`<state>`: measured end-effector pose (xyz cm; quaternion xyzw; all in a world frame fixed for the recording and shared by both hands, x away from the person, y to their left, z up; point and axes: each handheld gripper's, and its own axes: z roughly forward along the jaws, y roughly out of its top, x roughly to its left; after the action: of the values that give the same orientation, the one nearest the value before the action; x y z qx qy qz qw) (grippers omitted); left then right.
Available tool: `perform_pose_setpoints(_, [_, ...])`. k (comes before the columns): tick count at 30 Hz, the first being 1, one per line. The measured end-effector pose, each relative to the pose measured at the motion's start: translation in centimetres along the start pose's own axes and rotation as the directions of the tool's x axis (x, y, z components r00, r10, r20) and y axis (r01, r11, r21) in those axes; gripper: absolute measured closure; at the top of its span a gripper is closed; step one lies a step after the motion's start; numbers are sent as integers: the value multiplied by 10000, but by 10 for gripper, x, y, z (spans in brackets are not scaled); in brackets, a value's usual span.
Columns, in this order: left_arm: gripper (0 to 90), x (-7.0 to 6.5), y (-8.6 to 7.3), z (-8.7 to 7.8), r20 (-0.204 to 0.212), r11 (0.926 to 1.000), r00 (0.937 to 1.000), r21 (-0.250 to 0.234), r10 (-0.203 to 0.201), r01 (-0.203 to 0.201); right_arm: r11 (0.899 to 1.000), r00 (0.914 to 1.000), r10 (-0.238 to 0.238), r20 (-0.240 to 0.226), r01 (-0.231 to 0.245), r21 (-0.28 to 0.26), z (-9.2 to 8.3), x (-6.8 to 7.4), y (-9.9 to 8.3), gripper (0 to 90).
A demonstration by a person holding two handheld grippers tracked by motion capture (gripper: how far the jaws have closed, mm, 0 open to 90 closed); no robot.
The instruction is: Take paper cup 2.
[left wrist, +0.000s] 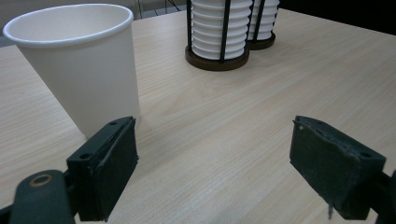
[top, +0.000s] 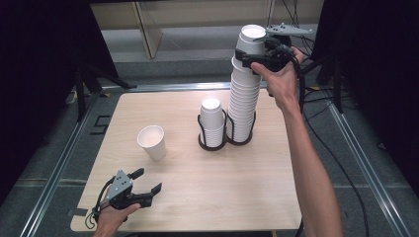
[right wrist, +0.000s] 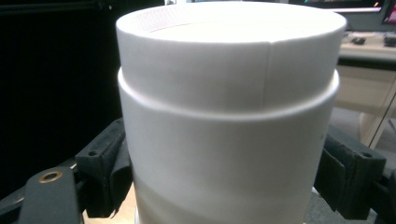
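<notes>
Down near the bench's (top: 197,197) front-left corner, the left claw (top: 147,181) is gaping wide, gripping nothing, just short of a lone paper cup (top: 152,142). Toward the back edge, two racked stacks are standing; the right claw (top: 260,53) is pinching the tall stack's (top: 244,98) top cup (top: 251,40). Front-right bench is lying bare.

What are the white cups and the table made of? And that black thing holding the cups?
The loose cup looks like matte white paper: it has a rolled rim, and a cup in the tall stack shows a side seam. The table looks like pale wood, or a printed wood finish, with grain lines. The black holder seems to be thin metal wire on a dark base, though that is hard to tell.
</notes>
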<state>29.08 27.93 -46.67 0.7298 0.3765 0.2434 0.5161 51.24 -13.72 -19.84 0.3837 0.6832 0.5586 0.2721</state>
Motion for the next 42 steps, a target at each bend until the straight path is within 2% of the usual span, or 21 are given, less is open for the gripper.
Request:
perform_pose_setpoints(5, [148, 0, 0, 0, 15, 10000, 10000, 43, 50, -50, 9992, 9997, -66, 229, 75, -392, -8, 5, 13, 178])
perform_pose_setpoints(6, [148, -1, 0, 0, 19, 10000, 10000, 43, 52, -52, 9992, 9998, 61, 209, -52, -400, -10, 5, 15, 178])
perform_pose_setpoints(11, [148, -2, 0, 0, 33, 10000, 10000, 72, -16, 15, 9957, 9996, -30, 272, 55, -922, -19, 8, 27, 178])
perform_pose_setpoints(13, [148, -2, 0, -1, 39, 9999, 10000, 138, 46, -47, 9940, 9997, 112, 220, -87, -1094, -22, 9, 31, 178])
perform_pose_setpoints(15, [148, -2, 0, 0, 80, 9999, 9999, 143, 79, -80, 9927, 9995, -17, 318, 55, -1208, -27, 9, 35, 178])
perform_pose_setpoints(18, [148, -2, 0, -1, 40, 9999, 10000, 140, 50, -50, 9892, 9997, 182, 172, -155, -1459, -35, 9, 39, 178])
perform_pose_setpoints(25, [148, -2, 0, -1, 9, 9999, 10000, 128, 52, -52, 9847, 9998, -77, 188, 109, -1739, -63, 8, 40, 178])
perform_pose_setpoints(28, [148, -2, 0, -1, 40, 9999, 9999, 111, 113, -114, 9844, 9998, -160, 144, 183, -1752, -79, 8, 35, 178])
perform_pose_setpoints(33, [148, -3, 1, 0, 29, 9999, 9999, 124, 111, -112, 9888, 9990, -438, 80, 445, -1422, -100, 9, 16, 178])
perform_pose_setpoints(37, [148, -3, 1, -1, -30, 9996, 9999, 245, 124, -123, 9928, 9988, -473, -142, 454, -1111, -112, 12, -7, 178])
perform_pose_setpoints(39, [148, -3, 1, 0, -25, 9998, 10000, 188, 84, -84, 9941, 9987, -355, -376, 314, -1042, -115, 15, -20, 178])
perform_pose_setpoints(40, [148, -3, 1, 0, -29, 9997, 9999, 230, 120, -119, 9941, 9981, -498, -369, 460, -986, -116, 15, -25, 178])
perform_pose_setpoints(42, [148, -3, 1, 0, -31, 9997, 9999, 217, 114, -113, 9957, 9975, -417, -565, 367, -854, -117, 19, -43, 178])
